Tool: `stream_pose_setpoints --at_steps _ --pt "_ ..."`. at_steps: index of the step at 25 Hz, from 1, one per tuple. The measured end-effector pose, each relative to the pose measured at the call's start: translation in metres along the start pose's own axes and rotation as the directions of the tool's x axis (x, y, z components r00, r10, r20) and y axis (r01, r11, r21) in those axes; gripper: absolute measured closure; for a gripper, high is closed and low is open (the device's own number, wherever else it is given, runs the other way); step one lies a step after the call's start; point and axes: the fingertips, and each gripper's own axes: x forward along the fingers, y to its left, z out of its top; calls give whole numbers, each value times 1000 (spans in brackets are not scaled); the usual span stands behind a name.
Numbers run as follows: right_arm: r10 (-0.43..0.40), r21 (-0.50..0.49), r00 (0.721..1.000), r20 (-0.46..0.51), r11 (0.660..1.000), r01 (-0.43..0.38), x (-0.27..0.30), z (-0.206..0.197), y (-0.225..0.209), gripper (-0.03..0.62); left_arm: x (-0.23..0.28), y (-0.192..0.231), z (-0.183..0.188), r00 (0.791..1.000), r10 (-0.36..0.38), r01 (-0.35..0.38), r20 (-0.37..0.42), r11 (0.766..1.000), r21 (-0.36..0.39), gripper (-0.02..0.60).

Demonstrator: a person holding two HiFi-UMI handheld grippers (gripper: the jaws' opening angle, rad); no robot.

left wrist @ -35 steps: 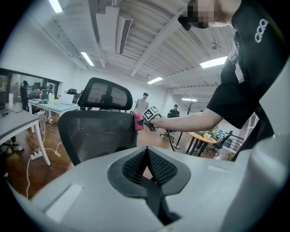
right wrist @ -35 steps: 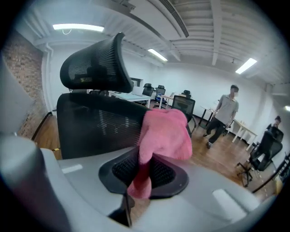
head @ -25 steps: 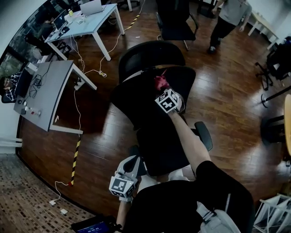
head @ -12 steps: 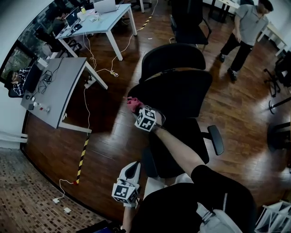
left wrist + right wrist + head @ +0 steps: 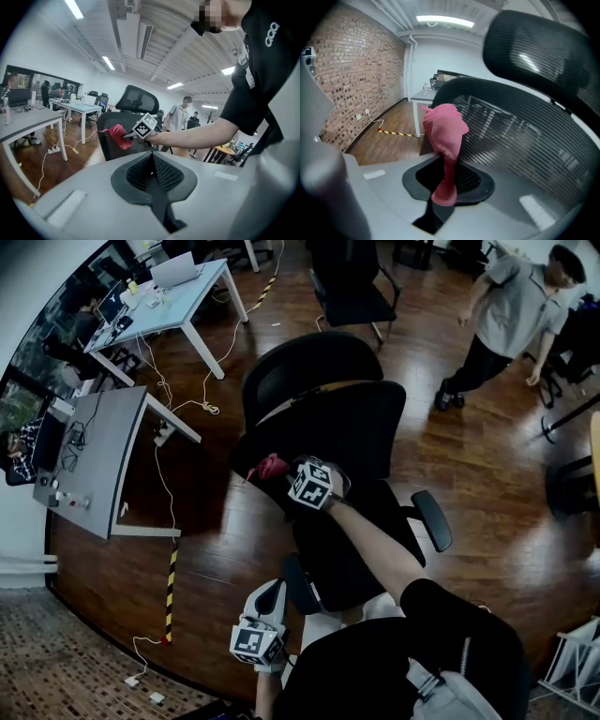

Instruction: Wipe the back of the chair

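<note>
A black mesh office chair stands below me, its back (image 5: 352, 427) and headrest (image 5: 309, 367) seen from behind. My right gripper (image 5: 281, 471) is shut on a pink cloth (image 5: 270, 466) and holds it at the left edge of the back. In the right gripper view the cloth (image 5: 445, 129) rises from the right gripper (image 5: 447, 180) beside the mesh back (image 5: 525, 136), under the headrest (image 5: 534, 42). My left gripper (image 5: 272, 592) hangs low near my body, shut and holding nothing. The left gripper (image 5: 152, 164) looks toward the cloth (image 5: 117, 136) and the chair.
A grey desk (image 5: 94, 451) and a white desk (image 5: 173, 306) stand at the left, with cables and yellow-black tape (image 5: 171, 592) on the wood floor. A person (image 5: 506, 315) walks at the upper right. Another chair (image 5: 352, 287) stands beyond. A white rack (image 5: 572, 662) is at the lower right.
My right gripper has carried the pink cloth from the top middle of the chair back to its left edge. The person at the upper right has stepped along. My left gripper has stayed low.
</note>
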Motion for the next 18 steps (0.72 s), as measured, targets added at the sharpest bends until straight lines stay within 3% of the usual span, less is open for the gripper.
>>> stream_pose_setpoints --at_steps 6,11,15,18 --pt "-133 150 991 -35 979 137 -64 -77 -90 543 34 -33 11 996 -79 79 -52 997 1 590" --pt "-230 252 970 -82 937 244 -123 -143 -146 543 58 -62 27 990 -116 119 -78 992 31 589" --pt "-323 354 936 -138 867 352 -175 -199 -187 543 69 -85 27 984 -152 155 -95 988 26 589" --pt "-403 442 891 -209 774 454 -220 -243 -215 542 77 -103 33 983 -166 170 -81 984 47 589"
